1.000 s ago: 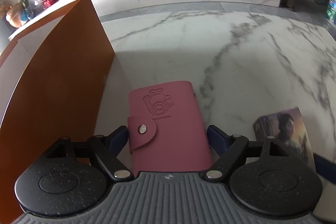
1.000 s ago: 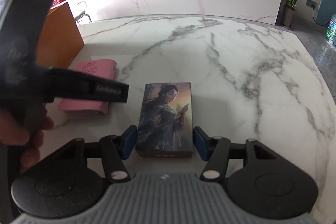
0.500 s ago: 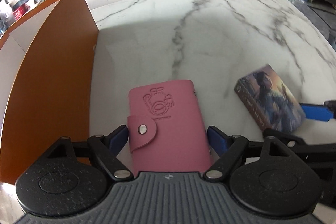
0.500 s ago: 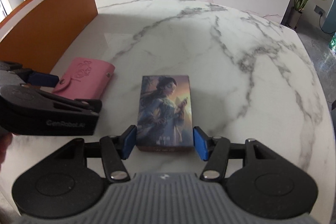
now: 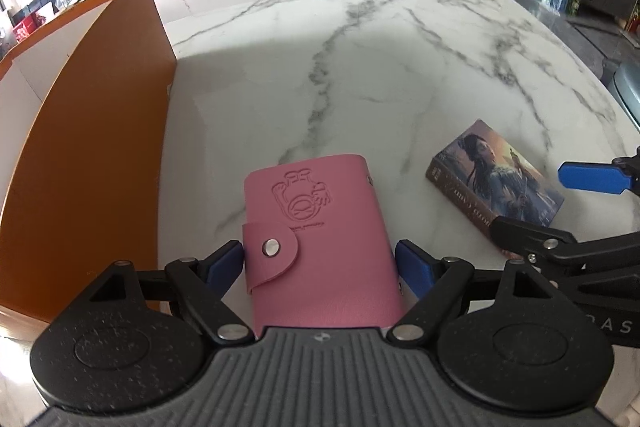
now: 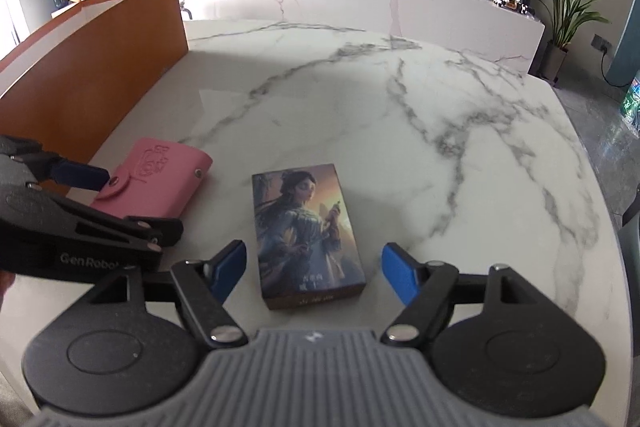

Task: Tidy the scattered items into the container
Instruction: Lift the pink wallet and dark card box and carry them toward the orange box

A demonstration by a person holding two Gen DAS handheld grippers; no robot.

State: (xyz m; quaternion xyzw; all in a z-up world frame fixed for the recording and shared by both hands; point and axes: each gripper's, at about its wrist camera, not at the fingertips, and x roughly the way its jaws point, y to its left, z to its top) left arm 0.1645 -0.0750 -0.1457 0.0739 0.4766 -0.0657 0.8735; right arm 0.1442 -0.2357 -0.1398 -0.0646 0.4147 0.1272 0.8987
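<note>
Pink card holder (image 5: 320,247): lying on the marble table (image 5: 400,67), just beside the orange container (image 5: 80,147), not yet inside.
Left gripper (image 5: 320,263): jaws are closing on the holder's two sides; both pads seem to be touching it.
Picture box (image 6: 308,231): resting on the table, between the jaws.
Right gripper (image 6: 310,267): jaws are standing wide, holding nothing.
Progress: both items are waiting outside; the container's inside is hidden.
Writing: "GenRobot" is showing on the left gripper's arm; the box's print is too small to read.

Your left gripper (image 5: 320,261) sits low, its jaws pressed closed around what it holds; your right gripper (image 6: 312,273) is spread wide, beside it.
</note>
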